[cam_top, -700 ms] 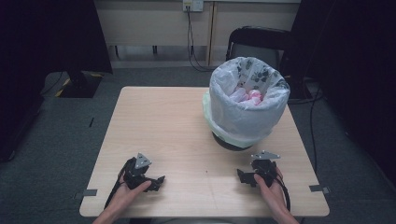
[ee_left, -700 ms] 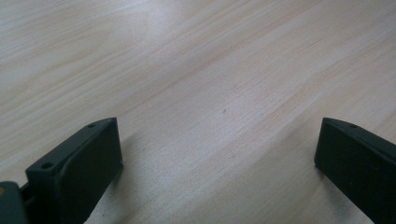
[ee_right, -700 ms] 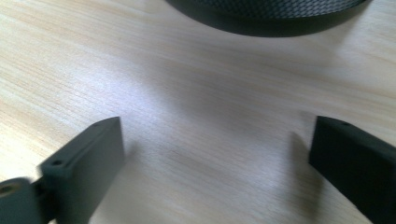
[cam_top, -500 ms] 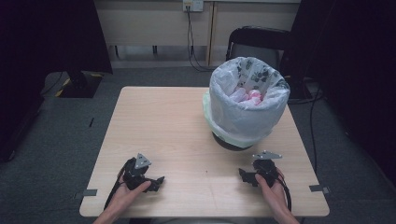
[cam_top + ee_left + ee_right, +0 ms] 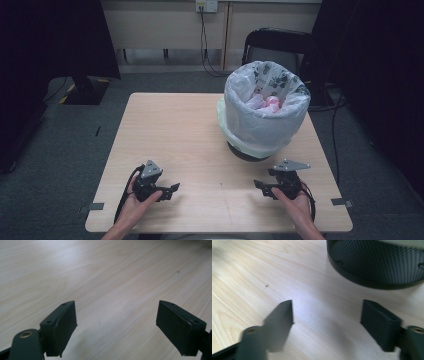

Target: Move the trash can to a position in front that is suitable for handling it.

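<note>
One bin [image 5: 265,117] is stood on the far right part of the table [image 5: 180,135], and it is lined with a white bag [image 5: 250,130] that is folded down over its rim. Some pink and white rubbish [image 5: 267,102] can be seen inside. The dark round bottom of the bin [image 5: 377,262] is seen close ahead in the right gripper view.

Nearest to it, the right gripper [image 5: 264,187] is held low over the near edge of the table, with its fingers [image 5: 379,322] spread wide and nothing between them. Well apart on the other side, the left gripper [image 5: 170,190] is held the same way, its fingers [image 5: 62,325] spread wide over bare wood.

Nothing is gripped yet, so the work seems to be at its very start. Next, the bag's rim will likely have to be reached for, and both grippers must be lifted and moved forward to the bin
</note>
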{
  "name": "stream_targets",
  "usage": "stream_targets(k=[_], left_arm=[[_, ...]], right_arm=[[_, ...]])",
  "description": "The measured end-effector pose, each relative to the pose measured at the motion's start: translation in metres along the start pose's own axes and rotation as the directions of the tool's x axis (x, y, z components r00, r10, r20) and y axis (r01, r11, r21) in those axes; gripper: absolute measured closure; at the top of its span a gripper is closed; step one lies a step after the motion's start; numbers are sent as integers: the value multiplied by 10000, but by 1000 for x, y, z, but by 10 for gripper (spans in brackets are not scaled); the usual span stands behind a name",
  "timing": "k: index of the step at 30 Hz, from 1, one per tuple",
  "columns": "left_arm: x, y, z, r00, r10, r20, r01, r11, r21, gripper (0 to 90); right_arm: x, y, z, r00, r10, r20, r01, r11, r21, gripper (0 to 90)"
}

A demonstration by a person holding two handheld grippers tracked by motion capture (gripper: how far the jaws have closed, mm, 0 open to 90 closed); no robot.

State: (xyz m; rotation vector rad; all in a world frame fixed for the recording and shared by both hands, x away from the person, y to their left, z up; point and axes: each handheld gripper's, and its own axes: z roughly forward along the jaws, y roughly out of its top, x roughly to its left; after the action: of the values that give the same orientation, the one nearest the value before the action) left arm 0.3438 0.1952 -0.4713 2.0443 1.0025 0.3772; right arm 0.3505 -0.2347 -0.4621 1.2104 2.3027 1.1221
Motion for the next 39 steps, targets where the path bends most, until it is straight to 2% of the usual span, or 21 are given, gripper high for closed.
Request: stream_targets(k=[2,4,6,8,10,11,13,14,15,17,18,19,21,22,24,27,32,34,35,39], left_arm=[[-2,7,-1,9999,150,-82,-151,9998,-111,161],[-4,14,1,10000,13,48,-12,9994,-333,161],[-4,24,4,9999,126,69,-123,9991,-400,162],[-5,36,11,9999,-35,102,41,9984,-571,162],[-6,45,19,9998,25,173,-16,9986,-531,160],[-5,50,25,9995,90,318,-78,9992,-393,160],[-5,58,36,9995,48,326,-29,9983,-587,180],[-5,63,41,9984,-167,537,200,9978,-632,193],[-4,67,43,9975,-265,654,313,9969,-724,202],[-4,82,46,9983,-332,471,373,9954,-881,217],[-4,82,46,9983,-332,471,373,9954,-881,219],[-4,90,47,9982,-350,493,397,9943,-990,219],[-4,102,49,9988,-266,416,313,9926,-1176,223],[-4,107,49,9993,-168,345,209,9922,-1225,224],[-4,119,50,9995,-180,265,218,9884,-1506,224],[-3,136,55,9995,-217,221,253,9839,-1768,225],[-4,155,71,9989,-200,423,270,9846,-1730,223],[-6,162,77,9996,-9,274,50,9889,-1483,227],[-7,166,79,9997,39,222,-4,9883,-1524,227],[-5,182,85,9999,16,102,1,9861,-1659,228]], right_arm=[[-2,2,-3,10000,-57,-50,57,10000,-38,348],[-4,4,-7,9999,-9,-171,6,9999,-163,390],[-7,7,-11,9998,-15,-213,9,9996,-272,437],[-10,10,-16,9995,-171,-273,161,9992,-352,500],[-15,18,-21,9996,-2,-290,-12,9988,-488,538],[-15,18,-21,9996,-2,-290,-12,9988,-488,538],[-19,20,-22,9994,36,-340,-57,9982,-602,521],[-20,21,-23,9995,45,-312,-66,9977,-676,502],[-24,20,-27,9993,133,-356,-157,9977,-665,397],[-28,20,-31,9995,200,-224,-216,9970,-739,338],[-28,20,-31,9995,200,-224,-216,9970,-739,338],[-31,21,-32,9998,182,-129,-191,9971,-741,341],[-38,25,-35,10000,27,-39,-30,9970,-775,447],[-44,29,-38,9999,-18,135,28,9971,-756,531],[-47,30,-39,9998,-76,184,90,9969,-784,558],[-60,35,-41,9992,132,377,-97,9958,-909,608],[-77,42,-45,9974,414,595,-355,9946,-973,606],[-82,46,-46,9942,167,1063,-93,9975,-699,537],[-84,48,-46,9919,54,1270,8,9988,-488,517],[-104,59,-54,9842,310,1741,-228,9985,-489,516]])
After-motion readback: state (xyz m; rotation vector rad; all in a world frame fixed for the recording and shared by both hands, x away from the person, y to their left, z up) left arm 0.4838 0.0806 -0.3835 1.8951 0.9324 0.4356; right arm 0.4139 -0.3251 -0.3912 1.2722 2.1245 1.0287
